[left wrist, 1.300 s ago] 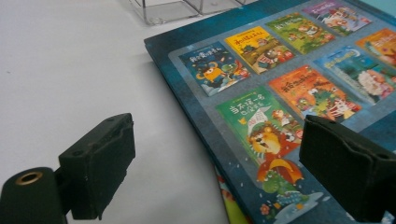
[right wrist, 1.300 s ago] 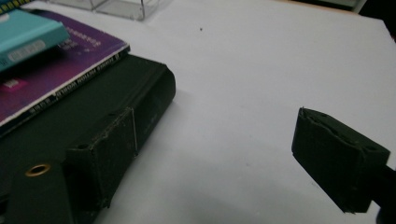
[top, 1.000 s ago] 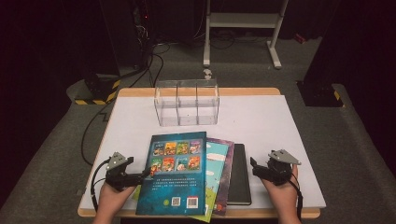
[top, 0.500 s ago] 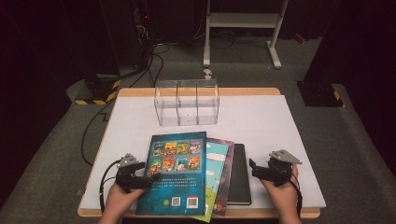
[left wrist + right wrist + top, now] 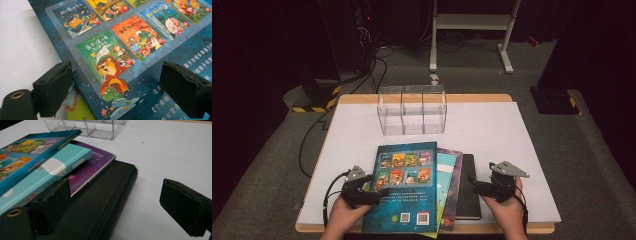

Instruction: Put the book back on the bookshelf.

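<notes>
White matte table (image 5: 522,150), clear three-cell box (image 5: 412,110) at back | left gripper (image 5: 374,192) wide over glossy blue picture book (image 5: 404,185), Chinese titles, stack top | right gripper (image 5: 477,189) jaws just narrowing, still wide, empty, over black notebook (image 5: 468,190)

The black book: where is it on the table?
In the high view the black book lies at the bottom of the stack, right side, beside the right gripper.

Fanned stack of 4 books (image 5: 422,187), blue picture book (image 5: 140,50) topmost, flat, near table edge.

Bright table, dark surroundings, soft blur
</notes>
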Demonstrator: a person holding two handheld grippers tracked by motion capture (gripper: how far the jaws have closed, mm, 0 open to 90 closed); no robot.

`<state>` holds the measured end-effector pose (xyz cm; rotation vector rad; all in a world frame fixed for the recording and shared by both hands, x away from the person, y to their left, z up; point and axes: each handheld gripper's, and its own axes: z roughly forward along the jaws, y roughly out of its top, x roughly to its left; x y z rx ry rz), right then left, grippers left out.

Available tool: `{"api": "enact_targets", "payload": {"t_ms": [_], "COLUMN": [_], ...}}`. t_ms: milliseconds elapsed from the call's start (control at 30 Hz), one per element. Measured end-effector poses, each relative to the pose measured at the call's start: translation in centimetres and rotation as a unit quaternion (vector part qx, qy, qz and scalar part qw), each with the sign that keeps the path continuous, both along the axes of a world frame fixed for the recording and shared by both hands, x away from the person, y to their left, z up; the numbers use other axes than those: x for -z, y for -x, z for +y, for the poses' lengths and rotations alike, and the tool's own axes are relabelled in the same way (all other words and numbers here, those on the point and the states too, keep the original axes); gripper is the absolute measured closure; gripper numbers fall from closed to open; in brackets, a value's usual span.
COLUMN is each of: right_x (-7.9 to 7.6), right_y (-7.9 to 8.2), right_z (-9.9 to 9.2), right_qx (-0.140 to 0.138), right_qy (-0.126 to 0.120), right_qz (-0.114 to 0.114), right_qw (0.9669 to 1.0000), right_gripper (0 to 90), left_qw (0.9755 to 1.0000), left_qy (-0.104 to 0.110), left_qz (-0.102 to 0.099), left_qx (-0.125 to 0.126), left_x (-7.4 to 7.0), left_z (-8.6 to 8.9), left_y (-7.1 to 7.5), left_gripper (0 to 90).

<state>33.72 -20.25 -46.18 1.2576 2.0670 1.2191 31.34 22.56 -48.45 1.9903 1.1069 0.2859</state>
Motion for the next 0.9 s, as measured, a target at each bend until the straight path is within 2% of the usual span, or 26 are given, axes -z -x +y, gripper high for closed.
{"api": "enact_targets", "payload": {"t_ms": [33,67,167,200,233,267,367,400,433,467,500,533,567,667,700,767,800,867,900], "right_x": [0.0,-0.1,-0.3,-0.4,-0.5,-0.6,-0.9,-1.0,-1.0,-1.1,-1.1,-1.1,-1.1,-0.9,-0.6,-0.3,-0.3,0.0,0.0], "right_y": [0.0,0.2,0.5,0.6,0.8,0.9,1.3,1.4,1.4,1.7,1.7,1.8,2.0,2.1,2.0,1.7,1.7,1.4,1.3], "right_z": [0.0,0.6,1.3,1.5,1.6,1.8,2.1,2.2,2.2,2.7,2.7,2.9,3.6,4.1,4.4,4.3,4.3,3.9,3.7], "right_qx": [0.000,-0.012,-0.026,-0.033,-0.034,-0.037,-0.044,-0.048,-0.048,-0.058,-0.058,-0.064,-0.075,-0.085,-0.085,-0.078,-0.078,-0.077,-0.076], "right_qy": [0.000,-0.001,0.003,0.002,0.000,0.000,-0.007,-0.009,-0.009,-0.016,-0.016,-0.019,-0.020,-0.016,-0.013,-0.012,-0.012,-0.036,-0.044], "right_qz": [0.000,0.006,0.011,0.011,0.009,0.005,0.000,0.001,0.001,0.003,0.003,0.004,0.004,0.009,0.018,0.038,0.038,0.070,0.083], "right_qw": [1.0000,0.9999,0.9996,0.9994,0.9994,0.9993,0.9990,0.9988,0.9988,0.9982,0.9982,0.9977,0.9970,0.9962,0.9961,0.9961,0.9961,0.9939,0.9927], "right_gripper": [10.1,10.9,12.8,13.3,13.4,13.6,13.8,13.6,13.6,13.6,13.6,13.5,13.7,13.6,13.6,12.3,12.3,12.1,12.9], "left_qw": [1.0000,1.0000,0.9997,0.9995,0.9995,0.9991,0.9990,0.9994,0.9994,0.9996,0.9996,0.9993,0.9993,0.9997,0.9992,0.9989,0.9986,0.9985,0.9986], "left_qy": [0.000,-0.002,-0.008,-0.007,-0.007,-0.004,-0.005,0.005,0.005,0.021,0.021,0.034,0.034,0.014,0.016,0.018,0.019,0.023,0.026], "left_qz": [0.000,-0.001,-0.009,-0.013,-0.013,-0.019,-0.024,-0.021,-0.021,-0.012,-0.012,-0.003,0.001,-0.011,-0.015,-0.019,-0.024,-0.031,-0.028], "left_qx": [0.000,0.005,0.019,0.028,0.028,0.037,0.037,0.025,0.025,0.013,0.013,0.016,0.014,0.018,0.032,0.039,0.043,0.038,0.037], "left_x": [0.0,-0.1,-0.5,-0.6,-0.6,-0.7,-0.7,-0.6,-0.6,-0.3,-0.3,-0.2,-0.1,-0.5,-0.7,-0.7,-0.7,-0.7,-0.6], "left_z": [0.0,-0.4,-1.9,-2.9,-2.9,-3.6,-3.9,-3.6,-3.6,-3.2,-3.2,-3.1,-3.3,-4.4,-5.3,-5.9,-6.3,-6.7,-6.6], "left_y": [0.0,0.1,0.3,0.5,0.5,0.6,0.6,0.5,0.5,0.4,0.4,0.4,0.3,0.3,0.3,0.3,0.4,0.6,0.7], "left_gripper": [11.4,11.4,11.5,11.4,11.4,11.4,11.2,11.4,11.2,10.9,11.8,11.8,11.5,10.2,10.2,10.2,10.2,10.2,10.3]}}
